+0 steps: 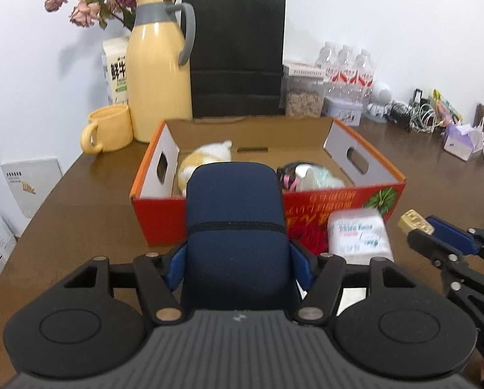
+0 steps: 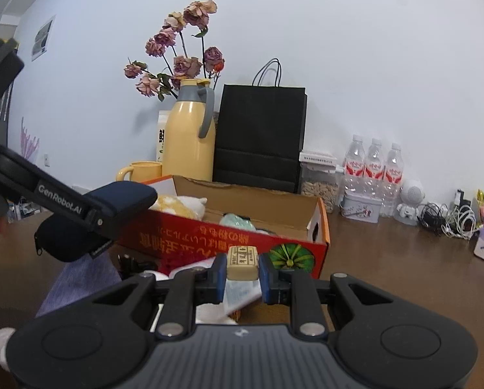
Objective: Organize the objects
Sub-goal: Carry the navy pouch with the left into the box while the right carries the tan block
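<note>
My left gripper (image 1: 237,259) is shut on a dark blue zip case (image 1: 235,227), held above the table just in front of the red cardboard box (image 1: 339,204). The case (image 2: 112,204) and left gripper also show in the right wrist view. My right gripper (image 2: 242,275) is shut on a small cream-coloured printed block (image 2: 242,262), held near the box's front right corner; the block also shows in the left wrist view (image 1: 415,222). Inside the box lie a white-and-yellow plush toy (image 1: 203,159), a pink and black item (image 1: 289,175) and a pale green item (image 1: 320,176).
A tissue pack (image 1: 358,236) lies in front of the box. Behind the box stand a yellow mug (image 1: 107,128), yellow thermos jug (image 1: 159,74), black paper bag (image 1: 237,55), jar (image 1: 303,97), water bottles (image 1: 349,64), tin and cables (image 1: 420,116) on the brown table (image 1: 79,207).
</note>
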`<action>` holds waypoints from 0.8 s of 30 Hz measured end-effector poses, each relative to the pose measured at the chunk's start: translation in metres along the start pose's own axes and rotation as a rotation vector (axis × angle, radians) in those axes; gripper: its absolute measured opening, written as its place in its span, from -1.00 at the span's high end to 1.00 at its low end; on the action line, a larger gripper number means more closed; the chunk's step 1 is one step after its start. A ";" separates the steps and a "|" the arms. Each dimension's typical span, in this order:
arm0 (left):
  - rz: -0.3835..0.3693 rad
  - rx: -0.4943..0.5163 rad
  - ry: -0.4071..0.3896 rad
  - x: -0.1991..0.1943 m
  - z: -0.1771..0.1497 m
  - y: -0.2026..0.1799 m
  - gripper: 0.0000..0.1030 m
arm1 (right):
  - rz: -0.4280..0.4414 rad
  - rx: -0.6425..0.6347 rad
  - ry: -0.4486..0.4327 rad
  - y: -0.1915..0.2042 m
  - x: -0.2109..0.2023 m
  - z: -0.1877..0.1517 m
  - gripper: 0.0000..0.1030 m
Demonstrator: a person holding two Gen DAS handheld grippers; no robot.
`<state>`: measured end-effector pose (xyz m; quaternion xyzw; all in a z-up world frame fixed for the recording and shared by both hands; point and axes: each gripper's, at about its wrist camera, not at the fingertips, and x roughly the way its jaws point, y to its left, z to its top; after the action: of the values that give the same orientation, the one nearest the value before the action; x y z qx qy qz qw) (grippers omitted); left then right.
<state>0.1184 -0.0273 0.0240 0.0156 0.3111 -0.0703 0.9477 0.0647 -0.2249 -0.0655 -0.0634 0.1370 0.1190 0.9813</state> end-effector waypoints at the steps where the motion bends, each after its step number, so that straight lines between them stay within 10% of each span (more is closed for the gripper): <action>1: -0.004 0.000 -0.006 0.000 0.003 0.000 -0.27 | 0.000 -0.003 -0.004 0.001 0.002 0.003 0.62; 24: -0.094 -0.055 -0.086 0.076 0.086 -0.017 -0.26 | -0.063 -0.042 -0.017 -0.016 0.114 0.077 0.62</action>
<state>0.2269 -0.0593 0.0490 -0.0281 0.2725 -0.1068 0.9558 0.1952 -0.2035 -0.0230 -0.0873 0.1240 0.0913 0.9842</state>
